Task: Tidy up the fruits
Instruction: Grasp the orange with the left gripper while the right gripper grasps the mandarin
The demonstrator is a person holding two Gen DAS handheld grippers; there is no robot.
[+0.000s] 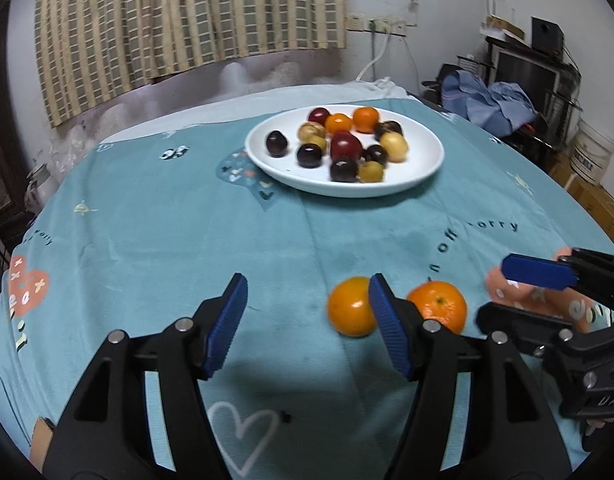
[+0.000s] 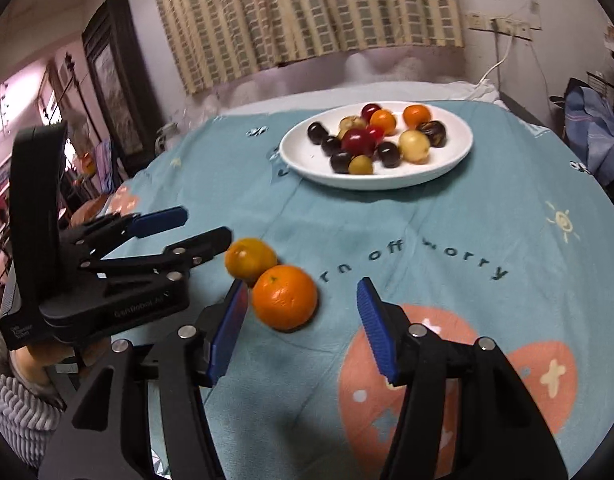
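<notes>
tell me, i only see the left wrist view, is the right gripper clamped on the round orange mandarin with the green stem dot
Observer: No. The right gripper is open; the round orange mandarin lies between its blue pads, nearer the left-hand one, on the teal printed tablecloth.
Operator: my finger hides the gap, do the two fruits touch
Observer: The yellower round fruit seems to rest against the mandarin's far side.
Operator: who holds my gripper
Observer: A hand in a grey knitted sleeve grips the left gripper by its black handle.
</notes>
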